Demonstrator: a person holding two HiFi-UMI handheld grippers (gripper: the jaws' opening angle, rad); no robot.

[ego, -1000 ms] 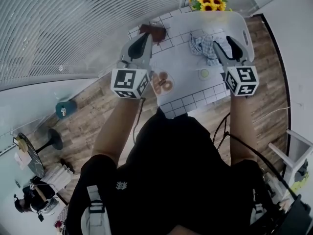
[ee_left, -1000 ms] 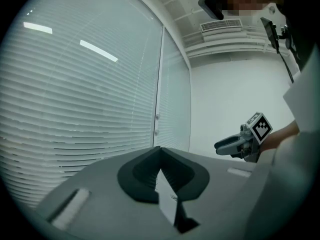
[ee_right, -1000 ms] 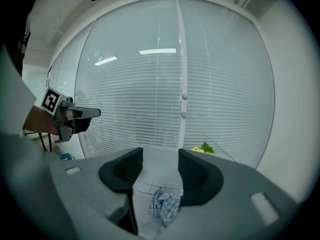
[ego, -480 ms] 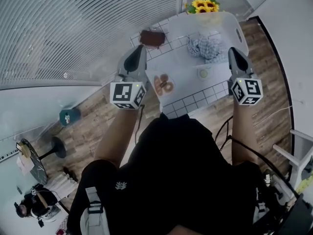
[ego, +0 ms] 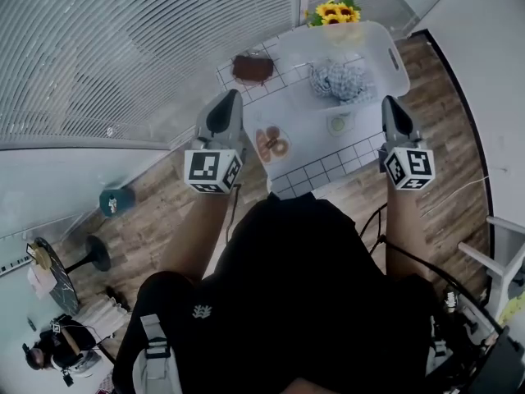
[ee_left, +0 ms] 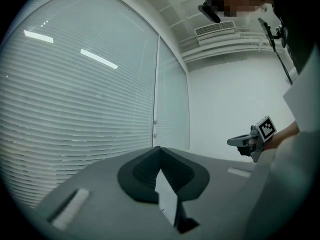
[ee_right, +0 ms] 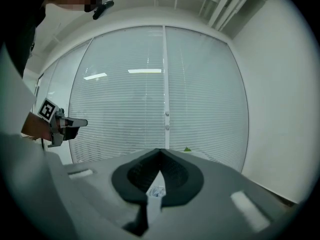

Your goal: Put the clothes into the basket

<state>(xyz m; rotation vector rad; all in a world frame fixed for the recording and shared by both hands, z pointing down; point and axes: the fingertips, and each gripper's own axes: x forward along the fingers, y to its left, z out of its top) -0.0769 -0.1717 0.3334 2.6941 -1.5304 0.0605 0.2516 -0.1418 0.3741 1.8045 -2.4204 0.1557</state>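
Head view, steeply down past a dark-clothed torso. Found the checked cloth [ego: 338, 79] bunched inside the white plastic basket [ego: 394, 56], at the far end of the white tiled table [ego: 316, 158] and just beside a bunch of sunflowers [ego: 331, 10]. Caught the right gripper [ego: 391, 105] drawn back toward the body and well apart from that cloth, where a second before it had reached over the cloth in the basket. Caught the left gripper [ego: 227, 98] pulled back too, near a plate of pastries [ego: 273, 144]. Also noted a brown item [ego: 252, 67] on the table outside the basket; could not tell whether it was clothing.

Left gripper view. Aimed level at window blinds [ee_left: 75, 109]. Jaws pressed together, with nothing between them.

Right gripper view. Jaws had just been closing and met tip to tip, with no cloth between them. Faced only blinds ahead, with the left gripper off to one side.

Judged the cloth let go and delivered, and this step likely finished, with only the brown item perhaps left to move.
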